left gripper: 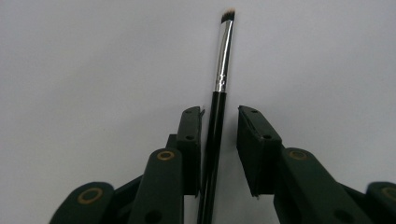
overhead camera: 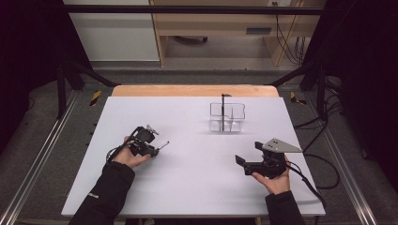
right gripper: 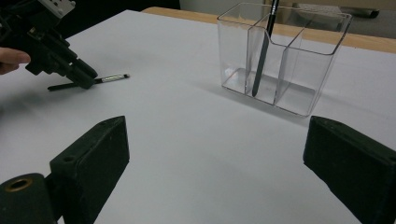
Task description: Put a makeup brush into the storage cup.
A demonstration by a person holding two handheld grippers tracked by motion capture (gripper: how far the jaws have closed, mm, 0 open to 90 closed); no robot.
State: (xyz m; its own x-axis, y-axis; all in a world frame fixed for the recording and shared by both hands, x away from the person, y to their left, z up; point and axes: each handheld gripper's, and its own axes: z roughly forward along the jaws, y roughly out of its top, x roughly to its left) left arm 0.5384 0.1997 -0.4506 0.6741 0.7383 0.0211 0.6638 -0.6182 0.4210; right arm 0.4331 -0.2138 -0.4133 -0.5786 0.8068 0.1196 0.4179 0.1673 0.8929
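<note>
The makeup brush (left gripper: 216,116), lying well left of the clear organizer (overhead camera: 227,117), is straddled but not yet pinched by the left gripper (left gripper: 219,122); full closure is needed next.

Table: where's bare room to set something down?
Free: the middle, between left gripper and right gripper; the front edge between the sleeves; the far-left corner of the table. Crowded: around the clear organizer and the brush lying between the left jaws.
</note>
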